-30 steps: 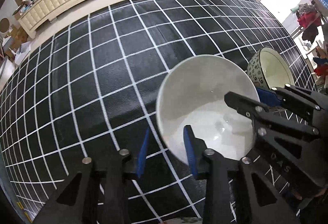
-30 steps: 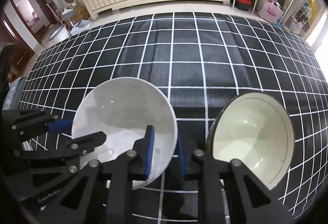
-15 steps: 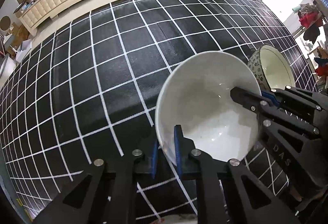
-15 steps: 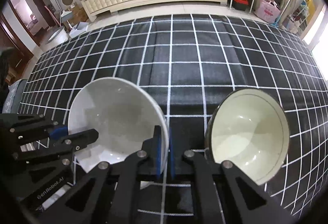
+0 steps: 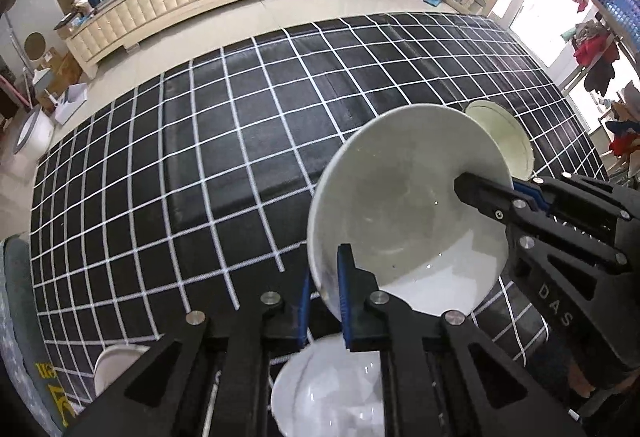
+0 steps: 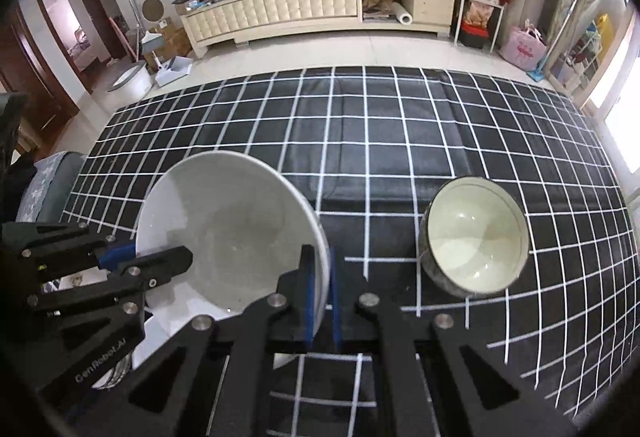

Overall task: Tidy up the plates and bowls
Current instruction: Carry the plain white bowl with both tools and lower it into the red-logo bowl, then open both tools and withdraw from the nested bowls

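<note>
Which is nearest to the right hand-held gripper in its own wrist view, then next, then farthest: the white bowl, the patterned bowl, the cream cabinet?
1. white bowl: its rim is clamped in the right hand-held gripper, at left.
2. patterned bowl: on the checked cloth, ahead to the right.
3. cream cabinet: against the far wall, beyond the cloth.
</note>
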`<action>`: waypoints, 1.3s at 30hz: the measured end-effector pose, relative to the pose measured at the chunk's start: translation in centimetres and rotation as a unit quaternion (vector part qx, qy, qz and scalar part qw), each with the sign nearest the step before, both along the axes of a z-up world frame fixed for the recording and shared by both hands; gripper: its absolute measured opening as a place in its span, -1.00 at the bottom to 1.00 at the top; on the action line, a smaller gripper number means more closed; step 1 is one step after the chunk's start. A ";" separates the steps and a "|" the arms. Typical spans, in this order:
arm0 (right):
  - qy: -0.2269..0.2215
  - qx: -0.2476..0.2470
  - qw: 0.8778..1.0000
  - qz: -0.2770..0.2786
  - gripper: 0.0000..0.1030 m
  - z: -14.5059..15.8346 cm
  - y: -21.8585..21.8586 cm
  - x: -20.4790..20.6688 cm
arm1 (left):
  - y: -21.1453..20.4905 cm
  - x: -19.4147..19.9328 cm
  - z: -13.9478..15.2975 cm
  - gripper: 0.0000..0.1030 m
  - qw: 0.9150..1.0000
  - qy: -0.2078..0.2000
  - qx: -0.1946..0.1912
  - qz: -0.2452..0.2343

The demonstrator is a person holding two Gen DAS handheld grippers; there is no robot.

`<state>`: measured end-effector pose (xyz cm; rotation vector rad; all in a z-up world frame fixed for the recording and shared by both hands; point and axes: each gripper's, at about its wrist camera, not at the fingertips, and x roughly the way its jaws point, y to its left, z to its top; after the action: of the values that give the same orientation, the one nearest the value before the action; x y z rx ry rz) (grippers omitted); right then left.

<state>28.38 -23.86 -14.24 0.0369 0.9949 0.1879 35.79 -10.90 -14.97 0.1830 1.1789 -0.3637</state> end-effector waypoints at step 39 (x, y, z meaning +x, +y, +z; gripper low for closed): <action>0.064 0.009 0.997 0.038 -0.81 -4.9 6.2 -7.6 | 6.5 -10.6 -3.4 -0.79 0.997 0.019 0.018 0.069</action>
<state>20.77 -17.69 -19.12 0.0272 1.1229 0.2657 25.17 -4.42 -18.41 0.1262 1.2281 -0.2260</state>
